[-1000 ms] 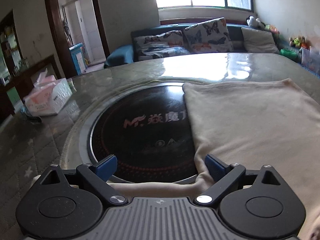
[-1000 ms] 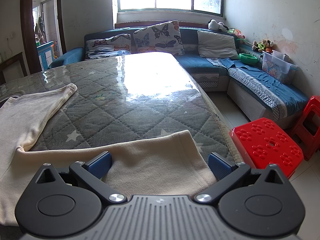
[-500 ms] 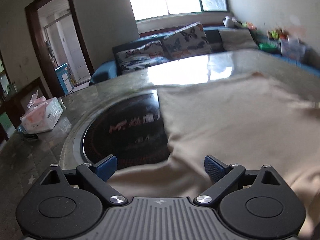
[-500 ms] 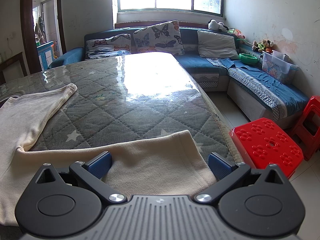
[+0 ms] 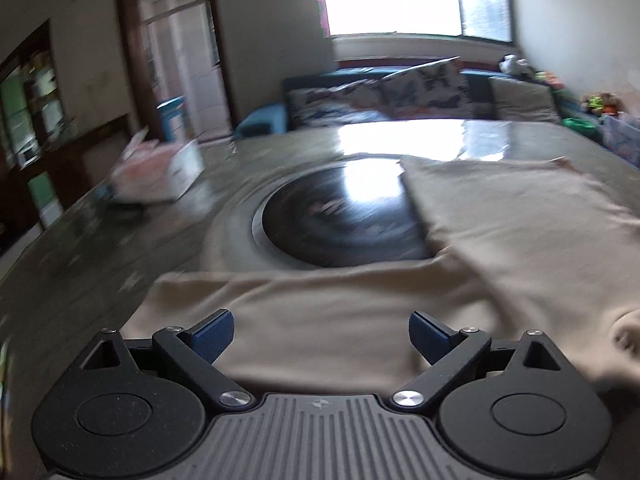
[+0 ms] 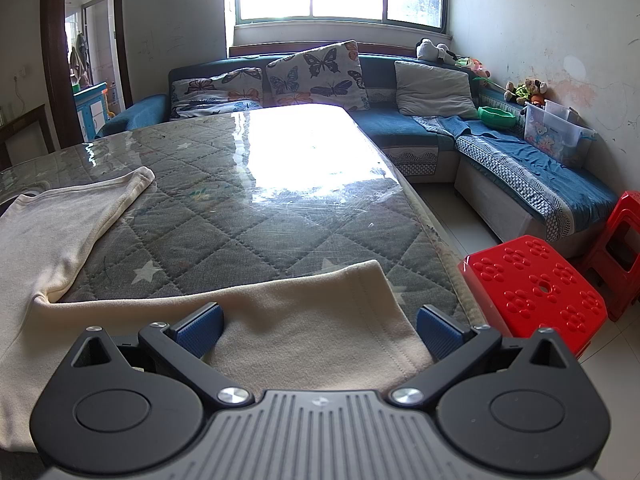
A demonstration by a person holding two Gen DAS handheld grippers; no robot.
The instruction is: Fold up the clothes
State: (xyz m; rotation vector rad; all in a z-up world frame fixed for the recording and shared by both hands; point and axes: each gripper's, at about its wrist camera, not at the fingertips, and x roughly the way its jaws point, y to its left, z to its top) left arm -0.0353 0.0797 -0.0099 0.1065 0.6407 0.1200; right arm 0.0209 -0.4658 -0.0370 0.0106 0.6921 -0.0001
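Note:
A cream long-sleeved garment [image 5: 520,240] lies spread on the quilted table. In the left wrist view, which is motion-blurred, one sleeve [image 5: 320,312] runs across just ahead of my left gripper [image 5: 320,336], whose blue pads stand wide apart above the cloth with nothing between them. In the right wrist view the other sleeve [image 6: 304,316] lies under my right gripper [image 6: 320,332], also open, its fingers hovering over the cuff end near the table's right edge. The garment body [image 6: 60,232] extends to the left.
A black round hob [image 5: 340,220] is set into the table, partly covered by the garment. A tissue box [image 5: 156,172] sits at the far left. Beyond the table edge [image 6: 432,232] stand red stools [image 6: 532,284] and a blue sofa [image 6: 520,176].
The left gripper has pulled back and swung, so the sleeve now lies fully ahead of it and the view is blurred. The right gripper and its view have not changed.

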